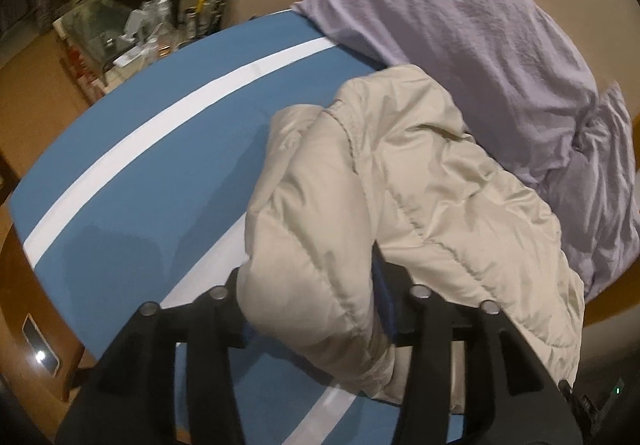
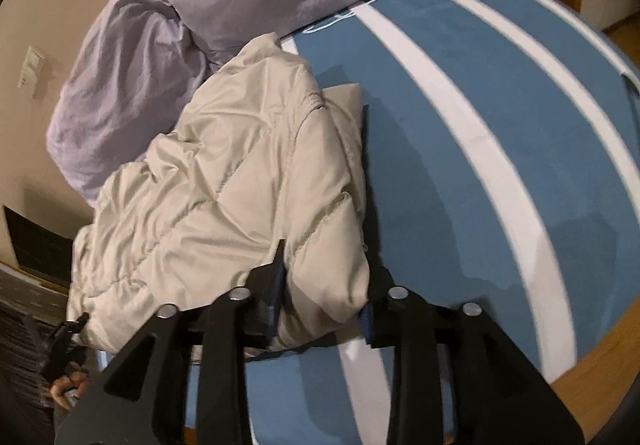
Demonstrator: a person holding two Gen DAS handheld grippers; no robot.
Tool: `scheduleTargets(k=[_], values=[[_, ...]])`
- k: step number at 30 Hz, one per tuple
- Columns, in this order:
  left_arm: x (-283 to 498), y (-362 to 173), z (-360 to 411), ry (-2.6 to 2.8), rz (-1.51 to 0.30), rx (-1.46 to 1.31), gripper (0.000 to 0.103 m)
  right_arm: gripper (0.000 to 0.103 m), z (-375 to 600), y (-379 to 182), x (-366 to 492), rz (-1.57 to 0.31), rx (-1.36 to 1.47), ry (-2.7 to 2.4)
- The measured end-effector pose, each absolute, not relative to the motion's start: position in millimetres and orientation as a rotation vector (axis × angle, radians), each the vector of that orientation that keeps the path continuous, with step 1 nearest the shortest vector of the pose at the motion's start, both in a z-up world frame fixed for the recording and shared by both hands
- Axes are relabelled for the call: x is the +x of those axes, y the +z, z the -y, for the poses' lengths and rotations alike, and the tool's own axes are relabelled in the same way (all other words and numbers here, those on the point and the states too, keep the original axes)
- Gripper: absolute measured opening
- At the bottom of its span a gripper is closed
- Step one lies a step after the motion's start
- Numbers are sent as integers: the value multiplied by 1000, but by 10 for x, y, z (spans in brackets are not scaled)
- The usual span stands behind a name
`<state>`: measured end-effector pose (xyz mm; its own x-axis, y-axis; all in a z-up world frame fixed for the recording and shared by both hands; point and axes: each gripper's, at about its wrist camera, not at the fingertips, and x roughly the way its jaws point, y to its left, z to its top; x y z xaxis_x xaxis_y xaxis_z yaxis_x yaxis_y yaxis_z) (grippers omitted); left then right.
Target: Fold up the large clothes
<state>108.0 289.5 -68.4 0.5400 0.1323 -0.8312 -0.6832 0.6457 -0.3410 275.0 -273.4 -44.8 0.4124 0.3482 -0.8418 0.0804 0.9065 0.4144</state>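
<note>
Grippers, left [image 1: 308,309] and right [image 2: 320,301], are each clamping a jacket [image 1: 400,185] fold, keeping the bundle together near the bed [image 1: 140,165] edge.

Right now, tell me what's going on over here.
A person with a gripper in each hand is folding a cream quilted puffer jacket on a blue bedspread with white stripes. The left gripper and right gripper each have a bunched fold of jacket between their fingers. A lilac duvet lies heaped behind.
</note>
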Motion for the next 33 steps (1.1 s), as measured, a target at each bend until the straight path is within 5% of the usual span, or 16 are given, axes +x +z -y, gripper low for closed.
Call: scheduleTargets(k=[4, 11, 33], values=[[1062, -730, -2900, 567, -879, -754, 69, 51, 2704, -301, 2769, -1072, 326, 114], [1171, -796, -2852, 559, -883, -766, 81, 61, 2242, -149, 2919, -1010, 179, 207], [1357, -983, -2910, 595, -852, -847, 86, 77, 946, -354, 2802, -961, -124, 401]])
